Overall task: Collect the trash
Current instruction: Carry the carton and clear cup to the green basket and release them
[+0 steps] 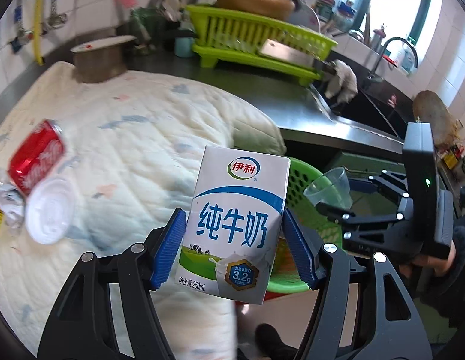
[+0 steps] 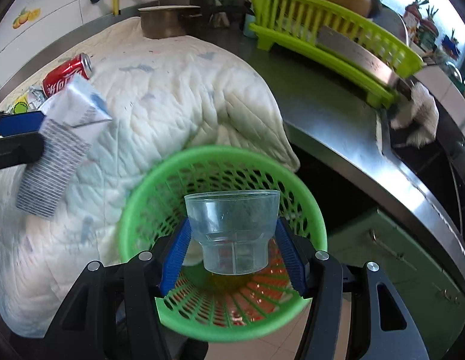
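My left gripper point(image 1: 234, 247) is shut on a white and blue milk carton point(image 1: 232, 219), held upright above the quilt's edge; the carton also shows in the right wrist view point(image 2: 61, 138). My right gripper point(image 2: 234, 253) is shut on a clear plastic cup point(image 2: 232, 228), held over the mouth of a green mesh trash basket point(image 2: 310, 210). The cup point(image 1: 330, 190) and basket point(image 1: 304, 186) show in the left wrist view too. A red cola can point(image 1: 37, 160), a white lid point(image 1: 49, 211) and crumpled foil point(image 1: 8, 207) lie on the white quilt point(image 1: 136, 138).
A lime dish rack point(image 1: 256, 42) with a cleaver point(image 1: 292, 54) and a pot stands on the steel counter point(image 2: 331, 120). A sink point(image 1: 373, 102) with a rag point(image 1: 343, 81) lies to the right. A brown covered pot point(image 1: 98, 57) sits behind the quilt.
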{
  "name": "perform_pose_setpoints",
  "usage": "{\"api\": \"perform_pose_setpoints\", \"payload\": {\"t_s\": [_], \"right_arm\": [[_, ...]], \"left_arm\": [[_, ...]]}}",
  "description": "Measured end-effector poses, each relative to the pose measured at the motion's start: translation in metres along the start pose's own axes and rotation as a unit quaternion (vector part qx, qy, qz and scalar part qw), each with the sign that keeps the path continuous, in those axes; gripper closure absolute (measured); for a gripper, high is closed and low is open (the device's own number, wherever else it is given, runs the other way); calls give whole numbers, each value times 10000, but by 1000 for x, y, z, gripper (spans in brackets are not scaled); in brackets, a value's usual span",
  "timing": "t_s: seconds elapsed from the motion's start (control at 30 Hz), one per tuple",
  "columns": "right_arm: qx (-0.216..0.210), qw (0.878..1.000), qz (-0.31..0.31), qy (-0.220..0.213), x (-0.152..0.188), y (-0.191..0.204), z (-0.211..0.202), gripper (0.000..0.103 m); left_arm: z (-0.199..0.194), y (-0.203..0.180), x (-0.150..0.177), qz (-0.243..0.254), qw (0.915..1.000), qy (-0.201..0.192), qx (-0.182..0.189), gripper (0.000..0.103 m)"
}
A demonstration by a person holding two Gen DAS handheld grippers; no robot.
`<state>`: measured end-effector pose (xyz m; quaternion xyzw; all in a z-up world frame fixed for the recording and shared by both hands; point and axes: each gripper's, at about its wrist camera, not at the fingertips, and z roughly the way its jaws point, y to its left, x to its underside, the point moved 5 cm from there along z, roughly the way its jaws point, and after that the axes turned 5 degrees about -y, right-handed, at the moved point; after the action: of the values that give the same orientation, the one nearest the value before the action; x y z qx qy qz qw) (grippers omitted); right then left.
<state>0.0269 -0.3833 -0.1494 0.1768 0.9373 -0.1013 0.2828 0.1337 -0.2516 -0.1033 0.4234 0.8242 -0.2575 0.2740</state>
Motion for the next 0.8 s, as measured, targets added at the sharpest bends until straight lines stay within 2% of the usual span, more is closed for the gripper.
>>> {"api": "perform_pose_setpoints", "payload": {"t_s": [0.2,0.23,0.27,0.43,0.6,0.7,0.8], "right_arm": [[-14,10000,68,51,19,-14,-8,47],[-26,9999,79,55,20,-16,-10,47],[-16,10000,71,57,22,-18,-11,47],[31,10000,56,53,27,-26,-18,43],[46,10000,44,-33,23,-29,-24,42],[18,9999,32,-122,17,-26,-27,38],[-65,9998,-23,-201,8,-17,-29,37]], "left_arm": [[34,-30,10,-110,9994,301,110,38],[38,-34,12,-126,9993,339,126,39],[41,-36,12,-139,9991,377,138,46],[55,-47,15,-264,9981,498,253,46],[54,-46,16,-273,9980,522,220,41],[43,-37,14,-320,9984,450,126,35],[29,-23,13,-359,9987,352,0,34]]}}
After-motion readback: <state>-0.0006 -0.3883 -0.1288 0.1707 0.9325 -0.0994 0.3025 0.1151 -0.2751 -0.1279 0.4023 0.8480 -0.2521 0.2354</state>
